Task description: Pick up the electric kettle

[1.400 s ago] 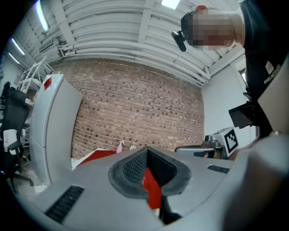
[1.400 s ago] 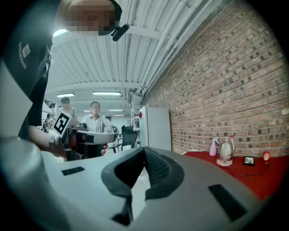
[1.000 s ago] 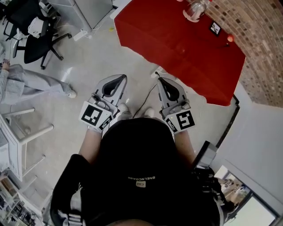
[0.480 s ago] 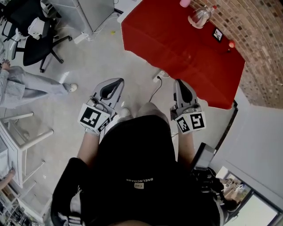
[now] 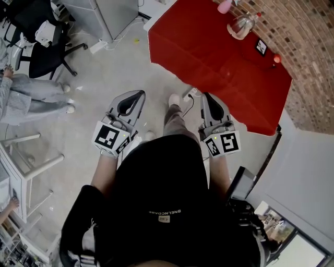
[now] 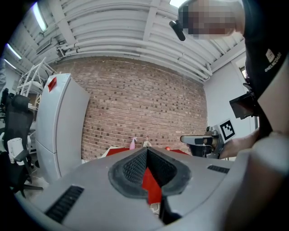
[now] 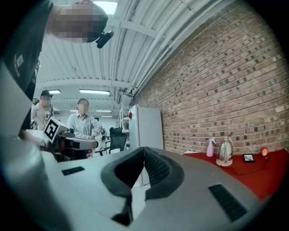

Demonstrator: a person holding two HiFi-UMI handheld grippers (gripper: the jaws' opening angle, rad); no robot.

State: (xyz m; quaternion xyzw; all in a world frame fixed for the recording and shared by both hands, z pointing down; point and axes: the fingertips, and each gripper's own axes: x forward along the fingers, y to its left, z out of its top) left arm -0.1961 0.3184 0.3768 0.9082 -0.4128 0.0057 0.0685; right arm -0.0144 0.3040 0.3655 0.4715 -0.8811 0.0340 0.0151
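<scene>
The electric kettle [image 5: 241, 25], shiny steel with a clear look from above, stands at the far end of the red table [image 5: 209, 57] near the brick wall. In the right gripper view the kettle [image 7: 224, 152] shows small and far off to the right; in the left gripper view it is a tiny shape [image 6: 145, 144] just above the jaws. My left gripper [image 5: 136, 95] and right gripper [image 5: 205, 96] are held level in front of my body over the floor, well short of the table. Both are shut and hold nothing, left gripper [image 6: 146, 150] and right gripper [image 7: 143, 150] alike.
A pink spray bottle [image 5: 225, 6], a small picture frame [image 5: 261, 47] and a small red object [image 5: 276, 59] share the table with the kettle. A white fridge [image 6: 58, 122] stands left of the table. Office chairs [image 5: 39, 44] and a seated person's legs [image 5: 31, 96] are at left.
I have stepped toward the red table, which now lies nearer and lower in the head view. Both grippers came forward with me, still shut. One foot now shows between them.
</scene>
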